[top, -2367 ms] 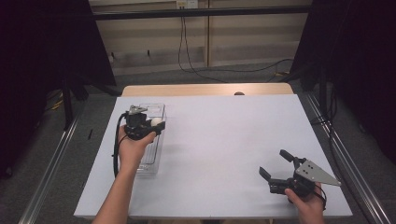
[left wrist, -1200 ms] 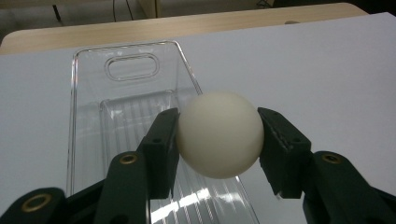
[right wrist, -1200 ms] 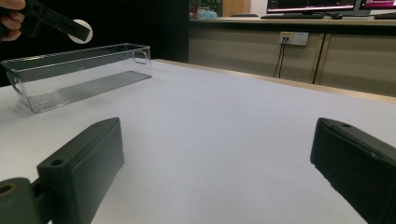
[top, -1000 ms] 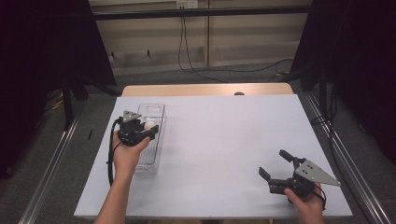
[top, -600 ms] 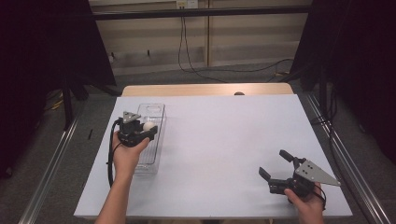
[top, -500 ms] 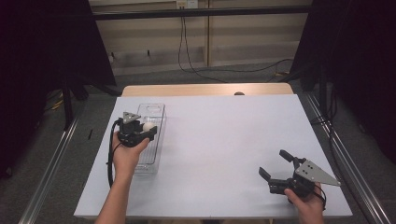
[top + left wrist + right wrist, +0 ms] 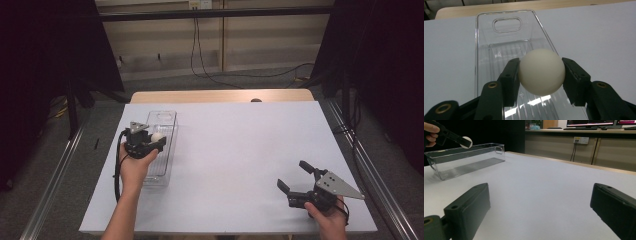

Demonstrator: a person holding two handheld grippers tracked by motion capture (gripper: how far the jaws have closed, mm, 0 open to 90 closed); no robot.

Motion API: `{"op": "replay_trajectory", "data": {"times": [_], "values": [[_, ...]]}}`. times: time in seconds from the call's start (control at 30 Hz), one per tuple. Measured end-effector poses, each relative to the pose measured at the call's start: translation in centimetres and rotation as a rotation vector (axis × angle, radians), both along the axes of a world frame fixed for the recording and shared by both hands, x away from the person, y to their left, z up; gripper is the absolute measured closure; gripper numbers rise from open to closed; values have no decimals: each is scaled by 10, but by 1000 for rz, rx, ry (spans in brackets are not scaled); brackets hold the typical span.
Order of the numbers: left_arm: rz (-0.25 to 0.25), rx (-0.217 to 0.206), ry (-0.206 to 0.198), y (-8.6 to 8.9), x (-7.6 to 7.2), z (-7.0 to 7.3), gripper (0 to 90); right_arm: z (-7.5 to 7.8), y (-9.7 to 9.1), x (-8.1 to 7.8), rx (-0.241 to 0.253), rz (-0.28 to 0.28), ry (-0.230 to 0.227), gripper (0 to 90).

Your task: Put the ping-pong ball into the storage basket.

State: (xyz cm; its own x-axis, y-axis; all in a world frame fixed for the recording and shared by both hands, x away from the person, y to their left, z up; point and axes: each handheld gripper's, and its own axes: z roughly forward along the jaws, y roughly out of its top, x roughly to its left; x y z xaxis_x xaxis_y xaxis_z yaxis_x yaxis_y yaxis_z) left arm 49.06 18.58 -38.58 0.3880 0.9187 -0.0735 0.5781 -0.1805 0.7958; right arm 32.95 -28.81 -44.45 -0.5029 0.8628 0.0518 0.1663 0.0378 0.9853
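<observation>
White ball (image 7: 541, 75) pinched in left gripper (image 7: 541, 75) (seemingly above clear bin (image 7: 484, 32)), right gripper (image 7: 540, 215) agape.

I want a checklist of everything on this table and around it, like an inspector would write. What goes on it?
Surface: white table, bare apart from the bin; a wooden strip shows along its far edge.
Job's things: white ball held above the clear plastic bin; the bin looks empty.
Clutter: nothing seen.
Grippers: left gripper shut on the ball, over the bin; right gripper open and empty, low at the table's near right corner.
Cables: a black cable trails from the left gripper; wall cables hang behind the table.
Surroundings: dark curtains at both sides, beige wall panels, metal rails on the floor.
</observation>
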Motion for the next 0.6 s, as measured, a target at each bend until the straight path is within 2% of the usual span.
{"op": "replay_trajectory", "data": {"times": [0.2, 0.47, 0.6], "values": [[-1, 13, 12, 1, 2, -3, 510, 0, 0, 0, -6, 6, -1, 20], [6, 7, 28, 1, 4, -7, 507, 0, -1, -1, -6, 4, -2, 20], [6, 20, 36, 2, 4, -7, 506, 0, -1, -1, -7, 5, -5, 20]]}}
